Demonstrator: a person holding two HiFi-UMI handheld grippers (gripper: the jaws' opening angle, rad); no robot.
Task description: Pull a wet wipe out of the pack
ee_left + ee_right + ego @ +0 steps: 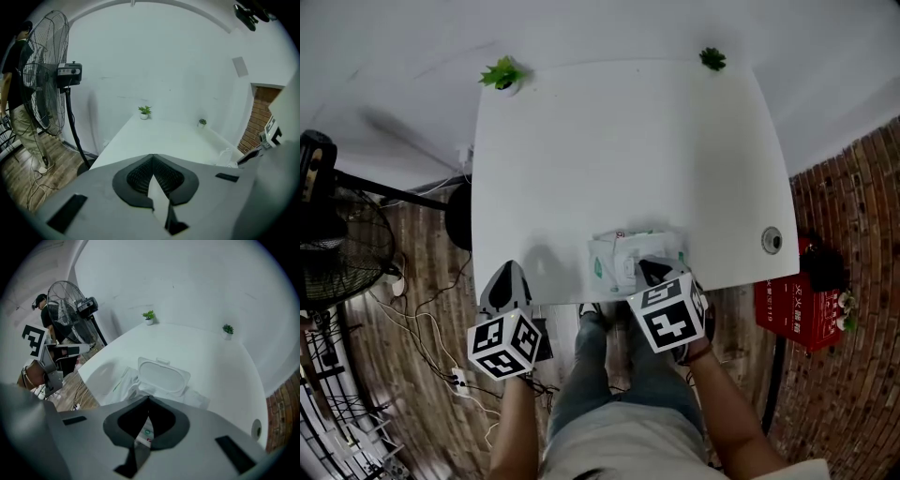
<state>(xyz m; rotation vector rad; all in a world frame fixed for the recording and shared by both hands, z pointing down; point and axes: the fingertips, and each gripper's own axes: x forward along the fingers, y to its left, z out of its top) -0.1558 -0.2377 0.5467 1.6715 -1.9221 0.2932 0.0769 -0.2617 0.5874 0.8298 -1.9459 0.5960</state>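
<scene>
The wet wipe pack lies near the front edge of the white table. Its oval lid is flipped open and stands behind the crinkled white wrapper. My right gripper rests on top of the pack with its jaws shut, tips together right over the opening. The opening itself is hidden under the jaws, so I cannot tell whether a wipe is pinched. My left gripper sits at the table's front left edge, apart from the pack, shut with nothing in it.
Two small potted plants stand at the table's far corners. A round cable hole is near the right edge. A standing fan and floor cables are at left, a red box at right. A person stands by the fan.
</scene>
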